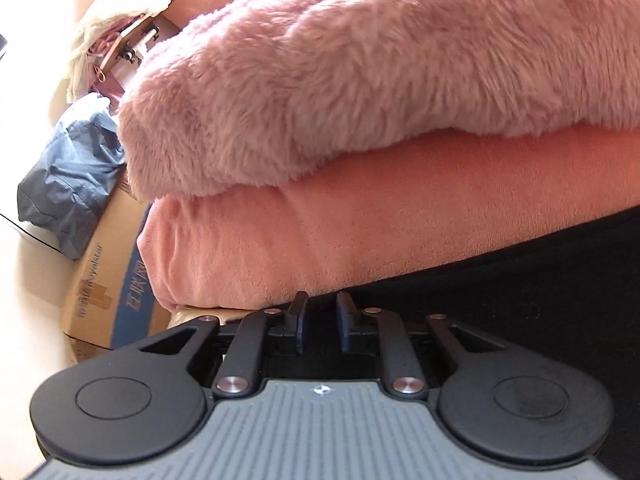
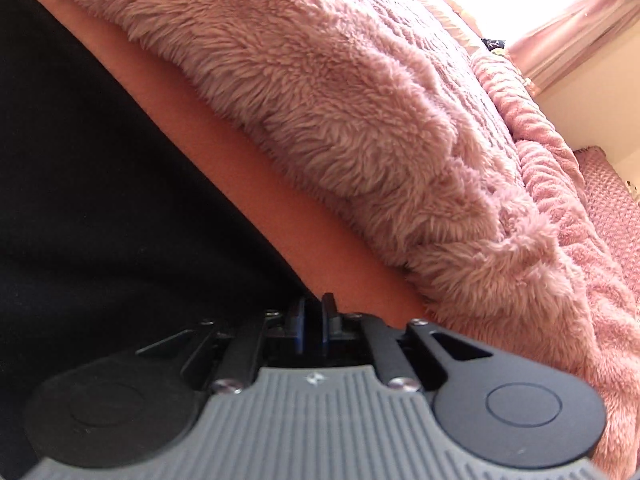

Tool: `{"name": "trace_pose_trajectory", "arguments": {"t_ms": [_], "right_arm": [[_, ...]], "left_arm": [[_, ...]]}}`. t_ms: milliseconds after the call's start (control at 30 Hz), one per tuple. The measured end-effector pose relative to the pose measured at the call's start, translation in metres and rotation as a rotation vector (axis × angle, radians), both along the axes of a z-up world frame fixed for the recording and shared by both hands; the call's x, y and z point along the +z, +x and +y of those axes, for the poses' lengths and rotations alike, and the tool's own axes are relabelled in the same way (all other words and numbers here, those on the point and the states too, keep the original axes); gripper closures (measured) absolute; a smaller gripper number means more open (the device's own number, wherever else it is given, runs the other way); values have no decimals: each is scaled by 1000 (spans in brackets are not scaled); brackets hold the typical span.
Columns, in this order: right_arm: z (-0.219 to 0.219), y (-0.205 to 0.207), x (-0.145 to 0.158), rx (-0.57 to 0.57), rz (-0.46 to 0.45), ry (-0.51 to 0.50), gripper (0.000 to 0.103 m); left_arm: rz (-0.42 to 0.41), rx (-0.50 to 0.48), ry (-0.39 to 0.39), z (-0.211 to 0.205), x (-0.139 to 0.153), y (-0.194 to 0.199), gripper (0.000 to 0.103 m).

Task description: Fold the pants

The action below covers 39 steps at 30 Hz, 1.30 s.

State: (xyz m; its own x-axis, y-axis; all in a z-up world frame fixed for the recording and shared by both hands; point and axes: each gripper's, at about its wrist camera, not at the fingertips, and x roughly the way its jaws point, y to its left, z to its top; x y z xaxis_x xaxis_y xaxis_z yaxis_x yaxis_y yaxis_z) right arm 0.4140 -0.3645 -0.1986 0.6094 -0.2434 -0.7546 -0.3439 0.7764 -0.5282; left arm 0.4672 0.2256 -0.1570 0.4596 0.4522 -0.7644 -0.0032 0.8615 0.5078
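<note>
The black pants [image 1: 520, 280] lie spread on a salmon-pink bed sheet [image 1: 320, 232]. In the right wrist view the pants [image 2: 100, 200] fill the left half, and their edge runs diagonally down to the fingers. My left gripper [image 1: 322, 312] sits low at the pants' edge near the bed's corner. Its jaws stand apart, with only dark cloth showing behind the gap. My right gripper [image 2: 313, 314] rests at the pants' edge on the sheet [image 2: 280, 208]. Its blue pads [image 2: 299, 320] stand a narrow gap apart, and the space between them is dark.
A fluffy pink blanket [image 1: 360, 80] is heaped on the bed just beyond the pants, also filling the right wrist view's middle [image 2: 340, 100]. Left of the bed stand a cardboard box [image 1: 100, 292] and a blue bag [image 1: 68, 184]. A pink curtain [image 2: 580, 40] hangs at the far right.
</note>
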Motion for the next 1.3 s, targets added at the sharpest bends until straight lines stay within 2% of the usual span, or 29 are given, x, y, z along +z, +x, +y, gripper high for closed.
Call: {"name": "trace_pose_trajectory", "arguments": {"t_ms": [67,100,133,200,267,333,400,500,633,733,800,900,967,1033,1100,1167,1300], "right_arm": [[0,-4,3,-30,-20,3,86],[-2,-7,8,-49,-34,14,78],[-2,-10,12,-69,-52,32,77],[0,-20,24,-97,-83,77,77],[5,-32,33,-106,-103,128,76],[12,-44,38,-106,-104,180,76],[19,-55,40,-109,-98,225,76],[35,-69,34,-113,-96,238,76],[46,-76,25,-142,-102,243,76],[47,-72,23,-154,-103,237,76],[47,-72,22,-149,-100,224,76],[46,-73,24,-152,-93,216,76],[44,-73,24,-166,-91,223,75],[42,-72,26,-191,-98,225,75],[40,-75,30,-225,-117,224,75],[38,-84,41,-269,-149,265,75],[48,-120,69,-329,-213,362,75]], "left_arm": [[-19,14,-18,8,7,-2,72],[-36,22,-25,13,11,-5,62],[-64,31,-40,20,18,-7,57],[-131,51,-115,33,34,-14,56],[-203,65,-244,52,51,-25,52],[-243,68,-330,65,58,-37,51],[-246,73,-352,74,55,-47,50],[-253,113,-366,87,40,-57,50],[-283,170,-461,104,21,-62,50],[-294,204,-452,108,8,-60,50],[-337,181,-419,110,3,-62,48],[-349,189,-367,111,-1,-55,46],[-343,206,-296,111,1,-48,46],[-346,235,-214,111,6,-45,56],[-372,247,-228,111,18,-53,57],[-396,210,-272,104,31,-67,57],[-334,89,-313,71,44,-95,57]]}}
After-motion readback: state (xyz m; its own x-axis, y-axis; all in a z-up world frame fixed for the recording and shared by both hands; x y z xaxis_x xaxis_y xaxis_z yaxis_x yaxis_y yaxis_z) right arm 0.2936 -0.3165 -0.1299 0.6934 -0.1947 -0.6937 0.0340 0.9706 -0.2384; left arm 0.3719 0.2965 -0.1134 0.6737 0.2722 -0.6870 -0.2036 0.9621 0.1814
